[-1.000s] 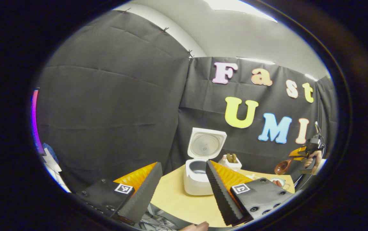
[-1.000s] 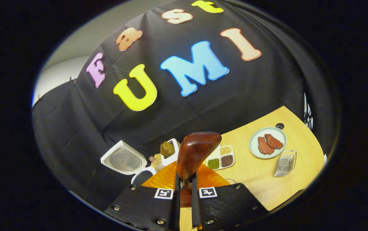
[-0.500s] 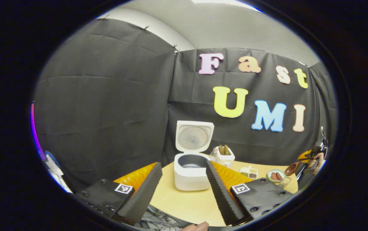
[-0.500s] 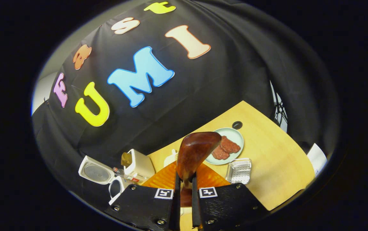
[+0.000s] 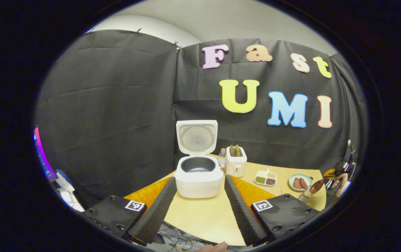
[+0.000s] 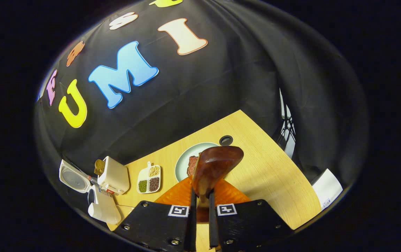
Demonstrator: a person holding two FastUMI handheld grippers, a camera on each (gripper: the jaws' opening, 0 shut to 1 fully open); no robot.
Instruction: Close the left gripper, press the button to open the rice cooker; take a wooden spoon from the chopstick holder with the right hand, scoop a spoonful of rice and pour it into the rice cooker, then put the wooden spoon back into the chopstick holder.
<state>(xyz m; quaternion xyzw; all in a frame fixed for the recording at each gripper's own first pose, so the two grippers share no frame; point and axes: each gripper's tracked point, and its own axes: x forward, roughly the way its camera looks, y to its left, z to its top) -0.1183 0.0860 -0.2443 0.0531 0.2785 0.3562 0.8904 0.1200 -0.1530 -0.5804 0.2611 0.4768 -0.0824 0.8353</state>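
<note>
**Spoon in hand, rice not yet scooped**

The rice cooker (image 5: 197, 173) is standing open at the centre of the left gripper view, lid up and the dark inner pot showing, so the button step looks done. The left gripper (image 5: 200, 206) is sitting at the bottom of that view with its 2 fingers spread apart, holding nothing.

In the right gripper view, the right gripper (image 6: 200, 210) is clamping the handle of the wooden spoon (image 6: 214, 168), whose bowl is rising at centre frame above the table (image 6: 274, 175). The divided grain dish (image 6: 148, 179) is lying at lower left, beside the chopstick holder (image 6: 114, 179).

The scooping step appears to be in hand. The next move calls for lowering the spoon's bowl into the rice compartment and keeping it level afterwards.

No brand or label is legible on the cooker or holder; each gripper is carrying square black-and-white markers.
</note>
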